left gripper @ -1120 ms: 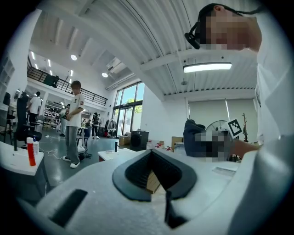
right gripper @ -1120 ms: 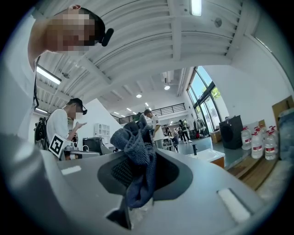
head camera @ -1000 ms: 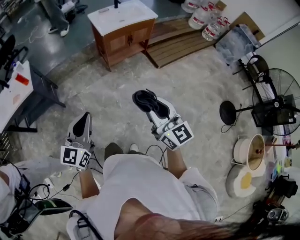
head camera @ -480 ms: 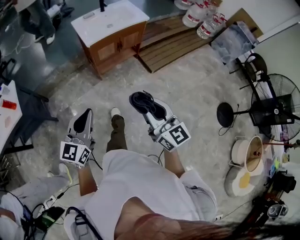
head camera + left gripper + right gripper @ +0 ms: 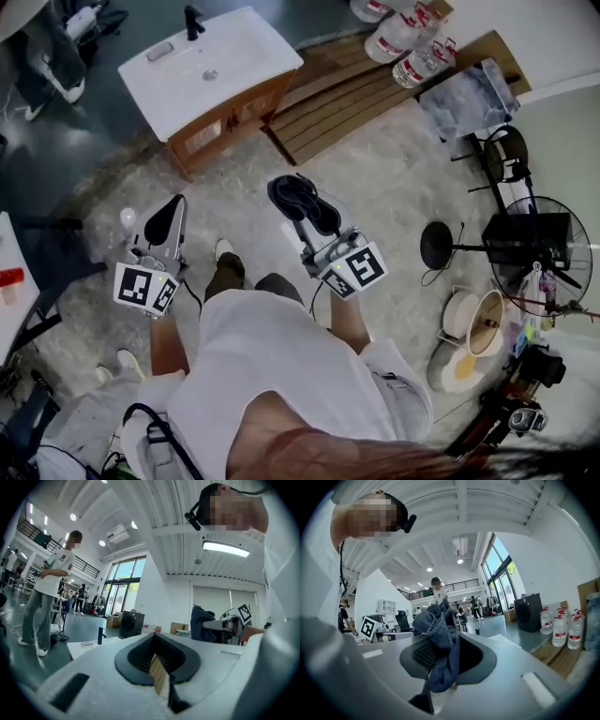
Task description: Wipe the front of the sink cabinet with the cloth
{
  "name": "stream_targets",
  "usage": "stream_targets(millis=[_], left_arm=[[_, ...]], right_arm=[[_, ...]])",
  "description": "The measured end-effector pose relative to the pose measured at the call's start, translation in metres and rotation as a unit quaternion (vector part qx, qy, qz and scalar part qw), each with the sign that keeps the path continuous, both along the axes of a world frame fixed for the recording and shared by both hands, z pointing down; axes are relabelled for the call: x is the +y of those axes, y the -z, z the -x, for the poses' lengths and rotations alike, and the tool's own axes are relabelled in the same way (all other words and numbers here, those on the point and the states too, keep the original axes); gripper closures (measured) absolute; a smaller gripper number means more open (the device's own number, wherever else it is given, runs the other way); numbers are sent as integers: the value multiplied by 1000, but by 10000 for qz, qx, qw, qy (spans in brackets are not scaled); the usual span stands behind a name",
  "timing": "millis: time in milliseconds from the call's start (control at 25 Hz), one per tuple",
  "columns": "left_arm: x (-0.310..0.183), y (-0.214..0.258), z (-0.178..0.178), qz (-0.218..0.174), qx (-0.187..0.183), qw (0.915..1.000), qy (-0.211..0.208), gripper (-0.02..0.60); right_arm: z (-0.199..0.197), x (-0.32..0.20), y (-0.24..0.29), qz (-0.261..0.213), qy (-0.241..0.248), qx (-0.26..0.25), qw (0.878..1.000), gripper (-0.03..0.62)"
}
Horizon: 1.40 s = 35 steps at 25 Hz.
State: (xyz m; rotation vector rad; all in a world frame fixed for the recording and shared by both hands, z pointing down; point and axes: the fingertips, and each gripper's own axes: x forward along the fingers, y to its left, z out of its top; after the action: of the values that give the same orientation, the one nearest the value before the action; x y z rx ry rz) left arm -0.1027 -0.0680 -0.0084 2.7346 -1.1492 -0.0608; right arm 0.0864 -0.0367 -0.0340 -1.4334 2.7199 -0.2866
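Water jugs (image 5: 405,37) stand at the far edge of the floor (image 5: 394,178), beside a wooden pallet (image 5: 328,89). Clear crate (image 5: 469,94) right of the pallet. Black fan (image 5: 539,248) at the right edge. Bystander (image 5: 49,597) standing in the background.

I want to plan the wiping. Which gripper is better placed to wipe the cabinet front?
The right gripper: its jaws are shut on the cloth. The left gripper holds nothing. Both are away from the sink cabinet.

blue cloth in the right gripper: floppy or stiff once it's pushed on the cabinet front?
Likely floppy: the cloth sits bunched and folded over itself between the jaws. The knit looks coarse, so it will probably drag rather than slip. It seems light, a small soft wad.
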Motion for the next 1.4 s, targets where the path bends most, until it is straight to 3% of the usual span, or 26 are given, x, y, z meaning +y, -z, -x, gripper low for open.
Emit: stream_targets(millis=[280, 520, 800, 960, 1080, 1240, 1400], left_arm=[[-60, -13, -23, 237, -97, 9990, 358, 577], [-89, -12, -51, 175, -162, 9968, 764, 577], [-115, -64, -48, 239, -144, 9971, 712, 577], [-138, -141, -30, 56, -39, 9968, 802, 577], [-149, -246, 4, 81, 5, 9936, 1127, 577], [-155, -400, 46, 80, 43, 9848, 1732, 577], [-142, -473, 55, -326, 312, 9745, 2196, 577]], right_arm=[[-15, -86, -9, 152, 543, -135, 9983, 497], [-33, -138, -14, 218, 1138, -208, 9930, 497], [-14, -192, -66, 264, 1278, 57, 9914, 497], [17, -229, -155, 205, 1401, 119, 9899, 497], [57, -250, -255, 147, 1626, 6, 9866, 497], [101, -276, -388, -58, 1904, -124, 9816, 497], [112, -281, -452, -430, 1997, -239, 9786, 497]])
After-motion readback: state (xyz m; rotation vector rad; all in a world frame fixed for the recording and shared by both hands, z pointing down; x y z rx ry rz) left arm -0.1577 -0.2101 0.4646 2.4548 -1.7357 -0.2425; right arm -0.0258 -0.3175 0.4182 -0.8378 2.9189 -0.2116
